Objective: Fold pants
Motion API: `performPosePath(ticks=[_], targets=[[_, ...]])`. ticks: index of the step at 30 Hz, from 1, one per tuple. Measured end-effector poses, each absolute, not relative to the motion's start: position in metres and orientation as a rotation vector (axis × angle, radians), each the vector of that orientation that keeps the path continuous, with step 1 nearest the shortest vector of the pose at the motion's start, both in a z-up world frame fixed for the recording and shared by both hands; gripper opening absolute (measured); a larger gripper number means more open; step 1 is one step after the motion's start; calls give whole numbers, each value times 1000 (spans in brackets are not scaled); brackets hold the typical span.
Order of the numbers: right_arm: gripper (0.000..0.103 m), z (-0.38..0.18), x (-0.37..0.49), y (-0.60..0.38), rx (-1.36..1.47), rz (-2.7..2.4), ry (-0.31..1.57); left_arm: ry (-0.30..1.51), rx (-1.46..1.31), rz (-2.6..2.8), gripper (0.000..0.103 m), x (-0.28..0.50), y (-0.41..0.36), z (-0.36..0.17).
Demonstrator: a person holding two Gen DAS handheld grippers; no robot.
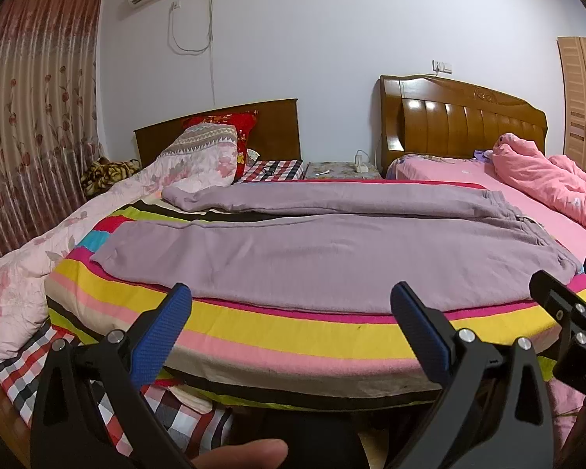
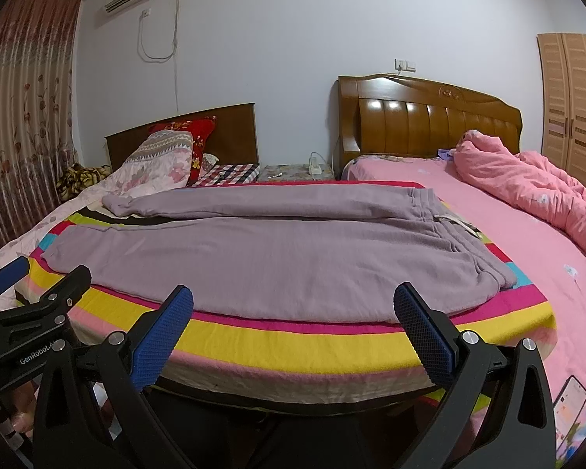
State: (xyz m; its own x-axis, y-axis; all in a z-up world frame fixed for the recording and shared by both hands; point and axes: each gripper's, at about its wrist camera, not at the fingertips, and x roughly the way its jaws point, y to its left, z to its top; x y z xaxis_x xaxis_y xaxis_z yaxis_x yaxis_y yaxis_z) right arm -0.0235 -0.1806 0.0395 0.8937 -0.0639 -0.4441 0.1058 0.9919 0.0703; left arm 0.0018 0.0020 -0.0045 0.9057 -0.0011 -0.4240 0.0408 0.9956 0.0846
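Note:
Lilac pants (image 1: 312,250) (image 2: 277,250) lie flat on a striped multicolour blanket (image 1: 293,328) (image 2: 293,340), waistband to the right and leg cuffs to the left. The two legs lie side by side, the far one a little creased at its cuff. My left gripper (image 1: 293,336) hangs open in front of the blanket's near edge, with nothing between its blue pads. My right gripper (image 2: 295,336) is open too, empty, short of the pants' near edge. Each gripper shows at the side of the other's view: the right one (image 1: 566,305), the left one (image 2: 31,293).
A floral quilt (image 1: 97,234) is heaped on the left beside the blanket. A pink bed with a bunched pink duvet (image 2: 535,191) lies to the right. A phone (image 2: 570,398) rests on the pink sheet at the near right. Wooden headboards, a nightstand and a wardrobe stand behind.

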Motion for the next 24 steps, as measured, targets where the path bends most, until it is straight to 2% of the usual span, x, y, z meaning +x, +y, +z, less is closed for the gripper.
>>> performPosePath(ticks=[24], targets=[[99,34,-24,-181,111,-83,473,462,97,-23,102,-1,0,-10]])
